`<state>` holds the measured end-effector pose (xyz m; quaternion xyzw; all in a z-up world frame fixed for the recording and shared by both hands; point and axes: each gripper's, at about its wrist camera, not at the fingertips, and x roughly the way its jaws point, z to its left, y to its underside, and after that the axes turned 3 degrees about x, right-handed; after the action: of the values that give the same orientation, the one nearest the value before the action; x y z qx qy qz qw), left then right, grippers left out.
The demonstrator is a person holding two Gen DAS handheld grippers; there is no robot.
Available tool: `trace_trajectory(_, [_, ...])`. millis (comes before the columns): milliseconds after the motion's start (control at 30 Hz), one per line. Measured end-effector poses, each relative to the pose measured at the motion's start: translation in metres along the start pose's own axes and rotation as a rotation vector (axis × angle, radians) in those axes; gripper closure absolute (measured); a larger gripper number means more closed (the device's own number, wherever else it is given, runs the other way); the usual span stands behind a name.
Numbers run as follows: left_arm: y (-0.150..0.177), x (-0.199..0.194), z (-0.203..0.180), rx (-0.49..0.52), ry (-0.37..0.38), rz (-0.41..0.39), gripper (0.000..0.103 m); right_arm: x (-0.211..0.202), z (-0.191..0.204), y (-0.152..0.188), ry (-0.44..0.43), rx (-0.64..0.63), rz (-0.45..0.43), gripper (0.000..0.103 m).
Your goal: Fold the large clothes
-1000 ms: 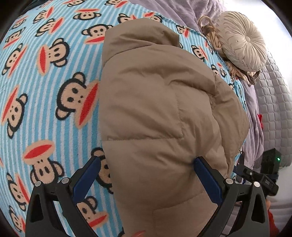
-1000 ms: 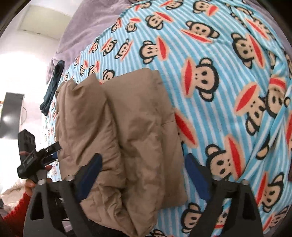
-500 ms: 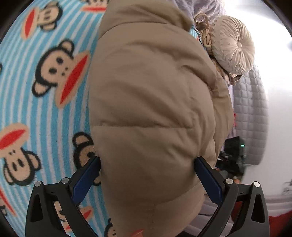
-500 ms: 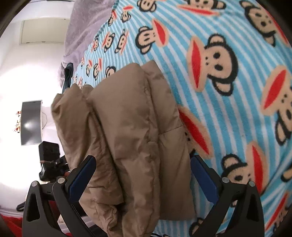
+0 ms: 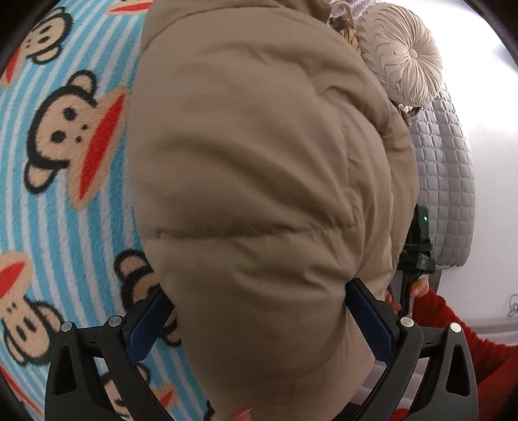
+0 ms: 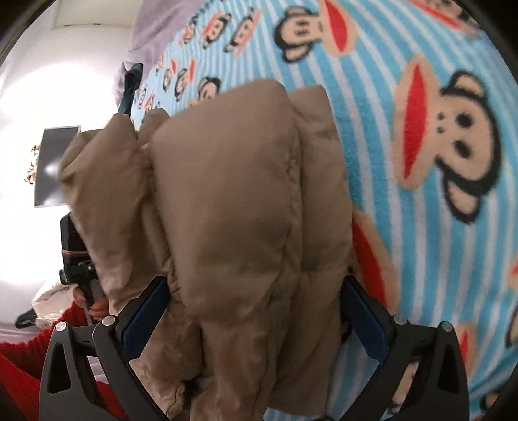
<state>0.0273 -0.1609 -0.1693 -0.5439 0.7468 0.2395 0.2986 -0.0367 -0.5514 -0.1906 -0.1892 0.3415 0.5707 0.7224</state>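
Note:
A tan puffer jacket (image 5: 259, 145), folded into a thick bundle, lies on a blue striped monkey-print blanket (image 5: 64, 210). My left gripper (image 5: 257, 288) stands wide open astride one end of it, and the padding bulges between the blue pads. In the right wrist view the jacket (image 6: 233, 194) shows its stacked folds on the blanket (image 6: 421, 162). My right gripper (image 6: 255, 281) is open at its widest across the other end, with the layers filling the gap. The jacket's underside and near edges are hidden.
A round pleated cushion (image 5: 401, 55) and a grey quilted cover (image 5: 446, 181) lie past the jacket. A red sleeve (image 5: 453, 324) shows at the bed's edge. A dark garment (image 6: 131, 87) and a purple cover (image 6: 155, 29) sit at the far side.
Both grippers have come down and tilted toward the jacket, which now looms larger and fills the space between the fingers. The right jaws widened a little.

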Motion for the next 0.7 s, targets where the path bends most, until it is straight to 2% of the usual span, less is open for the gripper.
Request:
trace_trajectory(233, [-0.005, 0.02, 0.003, -0.06, 0.042, -0.003, 0.0, 0.031, 0.01, -0.02, -0.146, 0.022, 0.055, 0.0])
trace_trajectory(367, [-0.008, 0.029, 0.002, -0.107, 0.053, -0.012, 0.0, 0.045, 0.017, -0.026, -0.145, 0.045, 0.057, 0.0])
trace_trajectory(533, [-0.004, 0.023, -0.012, -0.073, 0.032, -0.049, 0.005, 0.047, 0.015, -0.027, -0.135, 0.148, 0.053, 0.001])
trace_trajectory(600, [-0.001, 0.016, -0.019, -0.055, 0.043, -0.07, 0.009, 0.044, 0.018, -0.022, -0.144, 0.17, 0.039, 0.005])
trace_trajectory(667, [0.0, 0.008, -0.024, -0.035, 0.064, -0.091, 0.014, 0.041, 0.023, -0.019, -0.174, 0.189, 0.021, 0.023])
trace_trajectory(700, [0.0, 0.004, -0.026, -0.026, 0.074, -0.1, 0.014, 0.038, 0.026, -0.018, -0.198, 0.196, 0.008, 0.026])
